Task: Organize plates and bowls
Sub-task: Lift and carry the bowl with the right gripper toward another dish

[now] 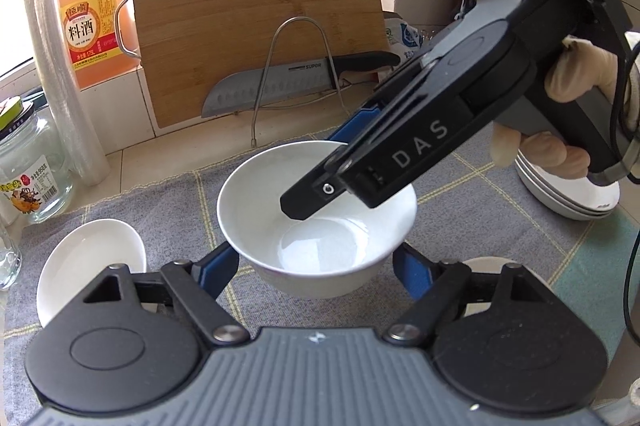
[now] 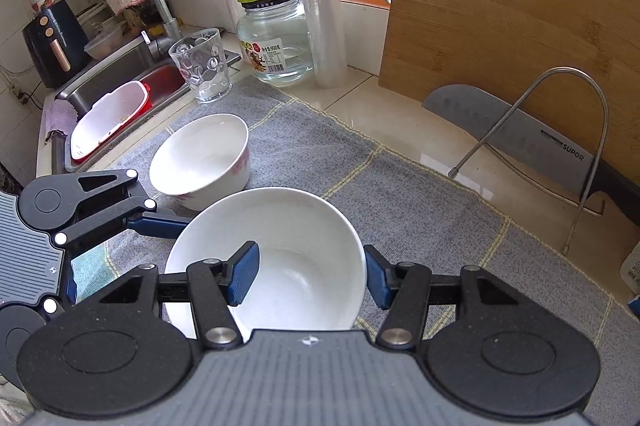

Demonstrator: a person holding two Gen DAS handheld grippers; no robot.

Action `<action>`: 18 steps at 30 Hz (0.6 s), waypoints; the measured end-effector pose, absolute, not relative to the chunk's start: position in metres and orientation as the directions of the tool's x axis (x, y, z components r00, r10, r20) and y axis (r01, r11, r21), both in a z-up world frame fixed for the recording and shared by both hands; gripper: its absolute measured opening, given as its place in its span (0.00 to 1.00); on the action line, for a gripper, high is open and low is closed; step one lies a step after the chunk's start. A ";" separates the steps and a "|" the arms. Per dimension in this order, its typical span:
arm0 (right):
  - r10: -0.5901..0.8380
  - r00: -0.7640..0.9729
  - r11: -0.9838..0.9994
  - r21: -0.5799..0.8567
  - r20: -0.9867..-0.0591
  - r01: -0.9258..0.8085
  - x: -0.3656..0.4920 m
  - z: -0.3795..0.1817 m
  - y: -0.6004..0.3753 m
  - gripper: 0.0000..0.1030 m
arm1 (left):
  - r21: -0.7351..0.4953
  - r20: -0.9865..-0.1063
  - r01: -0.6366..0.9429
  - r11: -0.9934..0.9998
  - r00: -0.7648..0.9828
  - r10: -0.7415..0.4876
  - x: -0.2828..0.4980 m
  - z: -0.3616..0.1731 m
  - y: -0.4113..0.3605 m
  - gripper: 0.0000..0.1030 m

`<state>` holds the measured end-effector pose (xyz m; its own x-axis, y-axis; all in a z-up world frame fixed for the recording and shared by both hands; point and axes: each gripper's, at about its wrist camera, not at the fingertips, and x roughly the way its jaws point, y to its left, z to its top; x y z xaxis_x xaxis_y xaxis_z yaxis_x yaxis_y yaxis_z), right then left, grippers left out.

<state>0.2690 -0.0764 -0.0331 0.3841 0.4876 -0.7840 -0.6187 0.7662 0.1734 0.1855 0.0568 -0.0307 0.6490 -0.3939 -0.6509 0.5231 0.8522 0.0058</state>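
A plain white bowl (image 1: 316, 226) sits in the middle of the left wrist view, over the grey checked cloth (image 1: 480, 226). My left gripper (image 1: 316, 270) is shut on it, one blue pad pressing each side of its lower wall. My right gripper (image 1: 316, 170), held by a gloved hand, comes down from the upper right and is shut on the far rim, with one finger inside the bowl and one outside. The right wrist view shows the same bowl (image 2: 288, 226) between my right gripper's (image 2: 310, 278) pads. A second white bowl (image 2: 200, 158) with a red pattern stands on the cloth behind it.
White plates (image 1: 568, 194) are stacked at the right of the cloth. A bamboo cutting board (image 1: 256, 18), a knife (image 1: 280, 82) and a wire rack (image 1: 296, 66) stand at the back. A glass jar (image 2: 276, 38), a tumbler (image 2: 202, 66) and the sink (image 2: 120, 94) lie to the left.
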 end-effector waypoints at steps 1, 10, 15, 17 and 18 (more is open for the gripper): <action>0.489 0.388 0.767 0.173 -0.781 -0.618 0.265 -0.030 -0.078 0.59 | 0.007 -0.650 0.526 0.850 0.649 -0.396 0.183 -0.029 0.056 0.81; 0.488 0.424 0.775 0.154 -0.763 -0.613 0.229 -0.010 -0.091 0.59 | 0.011 -0.635 0.557 0.831 0.646 -0.425 0.156 -0.013 0.051 0.81; 0.484 0.441 0.781 0.146 -0.756 -0.607 0.209 -0.004 -0.098 0.59 | 0.015 -0.629 0.572 0.820 0.643 -0.437 0.139 -0.009 0.045 0.81; 0.482 0.446 0.785 0.146 -0.754 -0.603 0.200 -0.003 -0.100 0.60 | 0.015 -0.628 0.578 0.816 0.641 -0.442 0.132 -0.008 0.043 0.81; 0.482 0.448 0.786 0.146 -0.753 -0.601 0.197 -0.002 -0.102 0.60 | 0.017 -0.628 0.581 0.814 0.640 -0.443 0.129 -0.007 0.042 0.81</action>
